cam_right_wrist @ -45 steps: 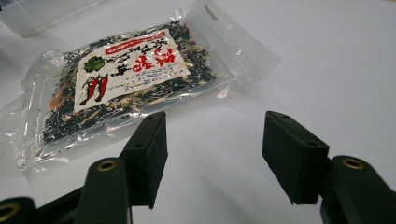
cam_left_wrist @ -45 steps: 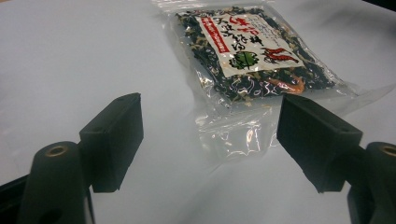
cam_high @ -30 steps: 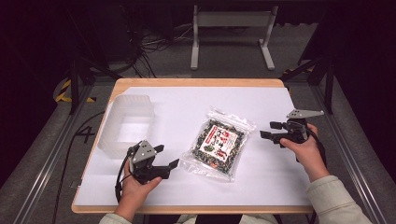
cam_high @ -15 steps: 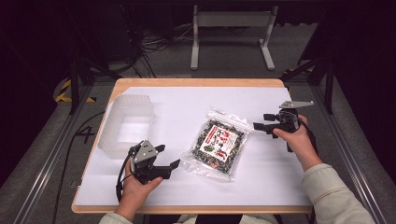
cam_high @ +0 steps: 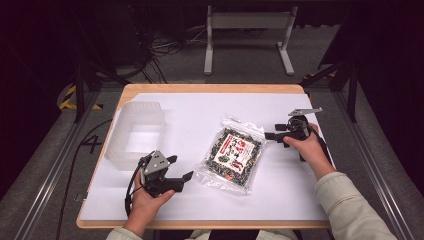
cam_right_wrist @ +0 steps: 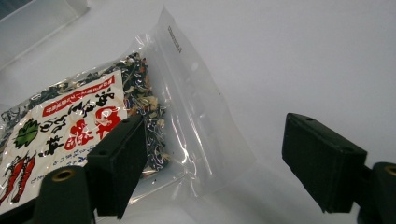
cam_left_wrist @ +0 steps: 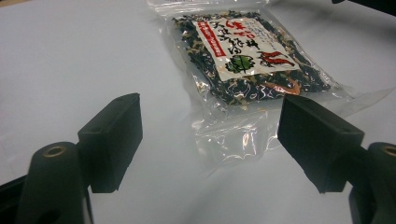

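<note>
From the high view, a clear food packet with a red and white label lies flat near the middle of the white worktop. A translucent tub stands at the worktop's left side. The left claw sits just beside the packet's near left corner, the right claw just beside its far right corner.

In the left gripper view, the left claw stands spread wide above the worktop, the packet lying ahead.

In the right gripper view, the right claw gapes open over the packet's clear sealed edge.
</note>
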`<state>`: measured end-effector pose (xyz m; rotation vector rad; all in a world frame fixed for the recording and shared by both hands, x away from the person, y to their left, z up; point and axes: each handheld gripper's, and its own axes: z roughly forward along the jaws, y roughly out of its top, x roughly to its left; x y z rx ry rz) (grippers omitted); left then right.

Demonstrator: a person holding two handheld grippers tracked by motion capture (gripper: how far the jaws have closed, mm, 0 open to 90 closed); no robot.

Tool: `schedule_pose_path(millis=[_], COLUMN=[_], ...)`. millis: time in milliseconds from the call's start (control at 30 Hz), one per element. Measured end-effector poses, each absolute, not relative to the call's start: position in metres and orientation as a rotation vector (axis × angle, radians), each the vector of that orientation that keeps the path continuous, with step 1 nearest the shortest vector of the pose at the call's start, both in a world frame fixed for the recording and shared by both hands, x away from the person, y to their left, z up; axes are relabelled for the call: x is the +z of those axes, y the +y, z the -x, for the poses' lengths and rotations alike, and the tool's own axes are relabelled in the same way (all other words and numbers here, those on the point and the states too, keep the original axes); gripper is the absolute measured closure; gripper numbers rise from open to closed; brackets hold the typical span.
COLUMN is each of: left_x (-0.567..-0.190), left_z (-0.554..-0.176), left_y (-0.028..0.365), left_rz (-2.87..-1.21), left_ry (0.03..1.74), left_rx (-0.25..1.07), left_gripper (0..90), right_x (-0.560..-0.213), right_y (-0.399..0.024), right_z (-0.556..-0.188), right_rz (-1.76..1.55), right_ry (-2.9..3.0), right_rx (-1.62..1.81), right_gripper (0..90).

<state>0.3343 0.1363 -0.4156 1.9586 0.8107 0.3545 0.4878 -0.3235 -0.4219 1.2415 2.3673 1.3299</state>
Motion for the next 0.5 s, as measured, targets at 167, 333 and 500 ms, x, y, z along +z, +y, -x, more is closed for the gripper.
schedule_pose_path(millis=[167,333,500], left_x=[-0.416,-0.415,-0.416], left_z=[-0.334,-0.334,-0.334], left_y=[0.136,0.136,0.136], left_rz=[-1.96,-1.964,-1.962], left_ry=[0.809,0.805,0.807], left_rx=[0.355,0.36,0.359], left_gripper=[23.1,23.1,23.1], right_x=[-0.429,-0.434,-0.437], right_y=[-0.321,-0.317,-0.314], right_z=[-0.491,-0.492,-0.492], right_rz=[-1.237,-1.232,-1.217], right_ry=[2.411,2.438,2.472], right_rx=[1.366,1.396,1.427], right_gripper=[28.5,35.8,45.7])
